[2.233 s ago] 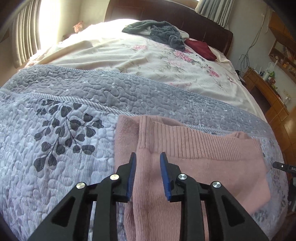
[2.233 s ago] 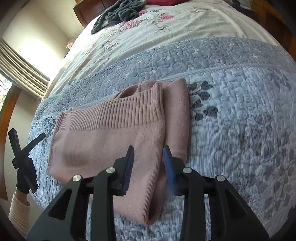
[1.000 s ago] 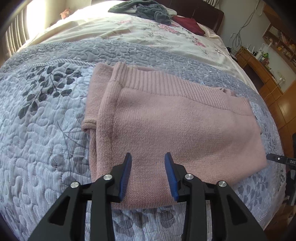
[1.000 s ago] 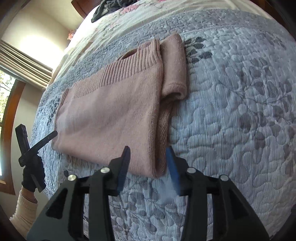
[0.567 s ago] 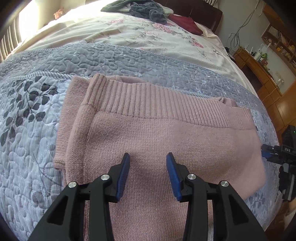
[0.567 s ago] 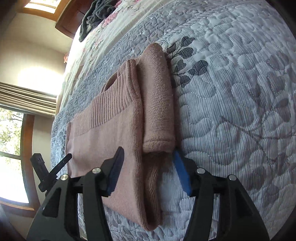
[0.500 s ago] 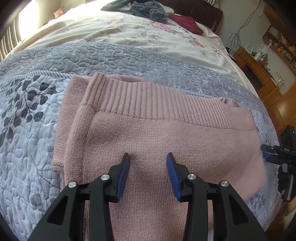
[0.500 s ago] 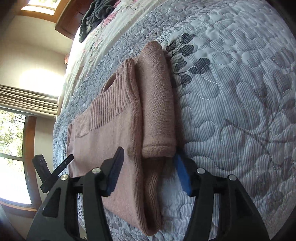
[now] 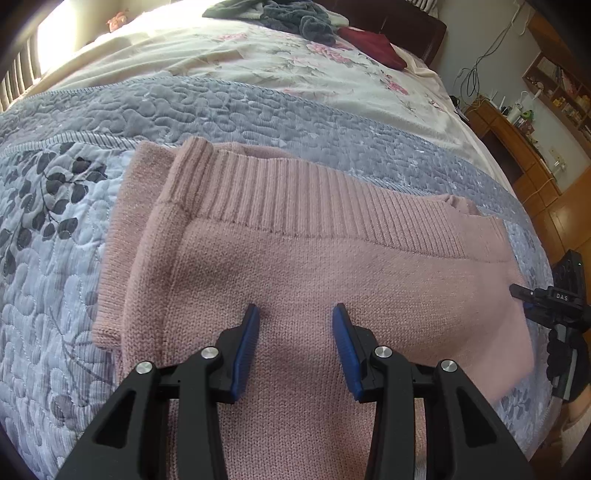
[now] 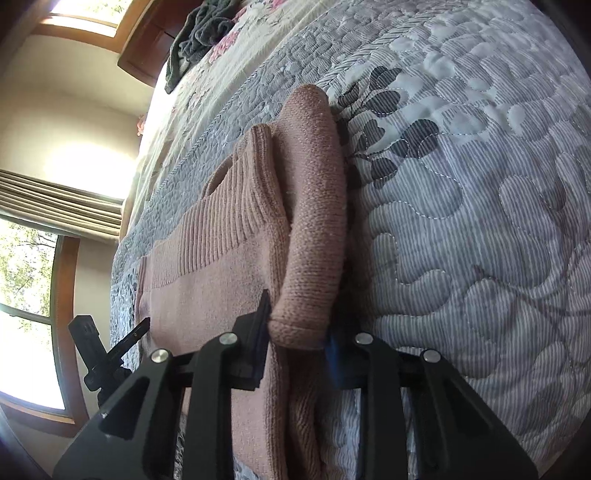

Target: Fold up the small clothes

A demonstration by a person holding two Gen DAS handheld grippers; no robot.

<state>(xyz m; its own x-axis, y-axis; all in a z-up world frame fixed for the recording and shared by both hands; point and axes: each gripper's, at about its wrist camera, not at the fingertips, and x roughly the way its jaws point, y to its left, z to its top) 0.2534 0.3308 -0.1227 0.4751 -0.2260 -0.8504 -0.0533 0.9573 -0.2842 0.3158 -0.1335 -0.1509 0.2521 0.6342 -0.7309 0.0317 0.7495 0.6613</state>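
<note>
blue pads line your left gripper (image 9: 293, 319) at the bottom centre of the left wrist view, jaws apart over the folded pink knitted sweater (image 9: 314, 266), which fills the middle of the frame on the grey quilted bedspread with dark leaf print (image 9: 48, 229). in the right wrist view your right gripper (image 10: 295, 332) sits bottom centre, jaws apart either side of the sweater's rolled sleeve end. further up, the dark grey crumpled garment (image 9: 295, 18) and the dark red cloth (image 9: 373, 46) lie at the top.
</note>
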